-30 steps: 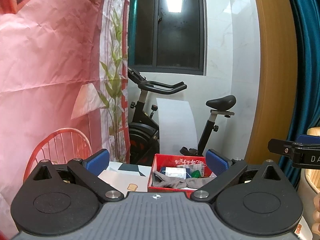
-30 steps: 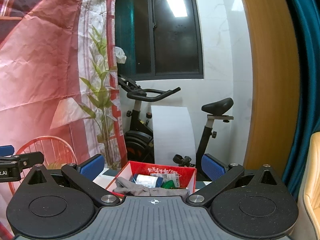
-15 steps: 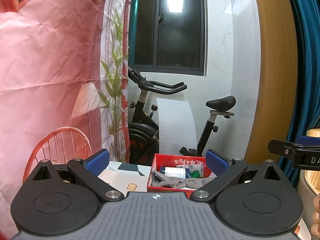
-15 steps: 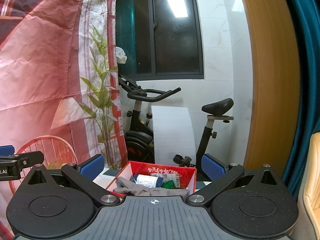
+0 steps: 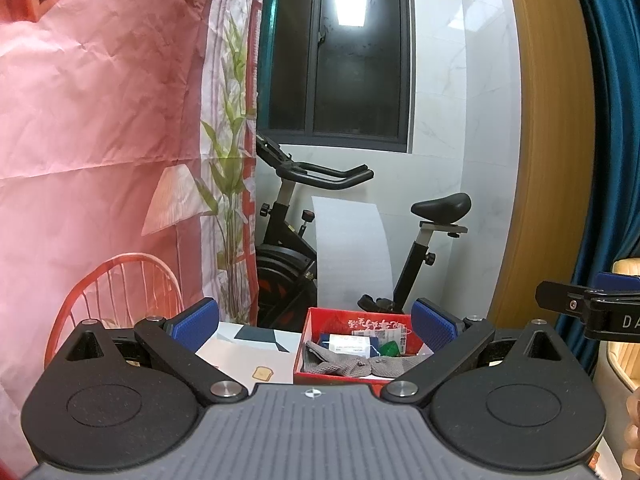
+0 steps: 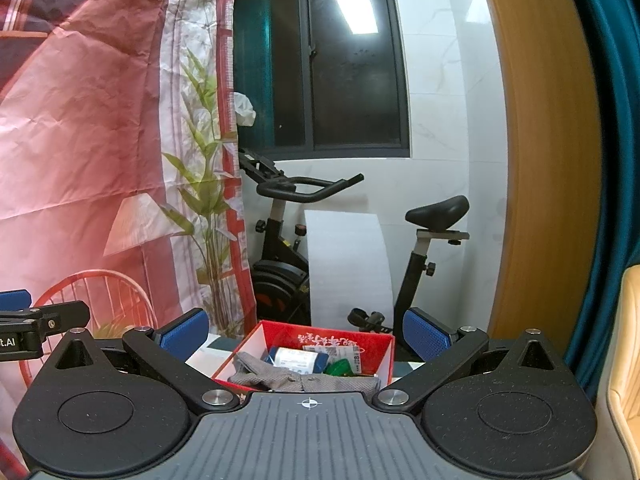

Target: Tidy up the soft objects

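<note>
A red box (image 5: 320, 322) stands on the table ahead and also shows in the right wrist view (image 6: 382, 350). A grey knitted cloth (image 5: 344, 367) drapes over its near edge, also seen in the right wrist view (image 6: 280, 378). Inside lie white packets (image 5: 348, 345) and a green item (image 5: 389, 348). My left gripper (image 5: 314, 322) is open and empty, held back from the box. My right gripper (image 6: 306, 330) is open and empty, also short of the box. Part of the right gripper (image 5: 588, 314) shows at the left view's right edge.
A white mat with a toast picture (image 5: 248, 354) lies left of the box. An exercise bike (image 5: 320, 240) stands behind the table. A pink printed backdrop (image 5: 100, 120) hangs at left. A wooden frame and teal curtain (image 5: 608, 120) are at right. A tan cushion (image 6: 624, 360) is near right.
</note>
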A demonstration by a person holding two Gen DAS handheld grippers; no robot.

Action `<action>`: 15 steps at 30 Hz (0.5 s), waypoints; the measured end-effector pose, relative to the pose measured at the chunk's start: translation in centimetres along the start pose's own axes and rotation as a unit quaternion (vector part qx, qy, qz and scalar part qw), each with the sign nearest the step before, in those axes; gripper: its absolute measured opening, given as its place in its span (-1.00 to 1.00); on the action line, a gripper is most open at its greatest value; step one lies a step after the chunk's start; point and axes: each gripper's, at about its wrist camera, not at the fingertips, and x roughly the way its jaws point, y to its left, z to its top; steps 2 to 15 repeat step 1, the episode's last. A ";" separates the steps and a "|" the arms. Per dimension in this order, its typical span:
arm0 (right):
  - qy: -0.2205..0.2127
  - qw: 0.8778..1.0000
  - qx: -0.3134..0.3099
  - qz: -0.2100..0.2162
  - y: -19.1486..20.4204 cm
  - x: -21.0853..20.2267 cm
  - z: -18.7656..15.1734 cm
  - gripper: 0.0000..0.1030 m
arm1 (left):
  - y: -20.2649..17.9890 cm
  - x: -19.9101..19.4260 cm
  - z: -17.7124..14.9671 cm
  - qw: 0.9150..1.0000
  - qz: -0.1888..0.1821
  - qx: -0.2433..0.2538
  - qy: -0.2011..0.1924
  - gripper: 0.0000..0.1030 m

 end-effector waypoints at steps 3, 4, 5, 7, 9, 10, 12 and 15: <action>0.000 1.000 0.000 0.000 0.0 0.0 0.0 0.99 | 0.0 0.0 0.0 1.000 -0.001 0.000 0.000 1.00; 0.000 1.000 0.000 0.000 0.0 0.0 0.0 0.99 | 0.0 0.0 0.0 1.000 -0.001 0.000 0.000 1.00; 0.000 1.000 0.000 0.000 0.0 0.0 0.0 0.99 | 0.0 0.0 0.0 1.000 -0.001 0.000 0.000 1.00; 0.000 1.000 0.000 0.000 0.0 0.0 0.0 0.99 | 0.0 0.0 0.0 1.000 -0.001 0.000 0.000 1.00; 0.000 1.000 0.000 0.000 0.0 0.0 0.0 0.99 | 0.0 0.0 0.0 1.000 -0.001 0.000 0.000 1.00; 0.000 1.000 0.000 0.000 0.0 0.0 0.0 0.99 | 0.0 0.0 0.0 1.000 -0.001 0.000 0.000 1.00; 0.000 1.000 0.000 0.000 0.0 0.0 0.0 0.99 | 0.0 0.0 0.0 1.000 -0.001 0.000 0.000 1.00; 0.000 1.000 0.000 0.000 0.0 0.0 0.0 0.99 | 0.0 0.0 0.0 1.000 -0.001 0.000 0.000 1.00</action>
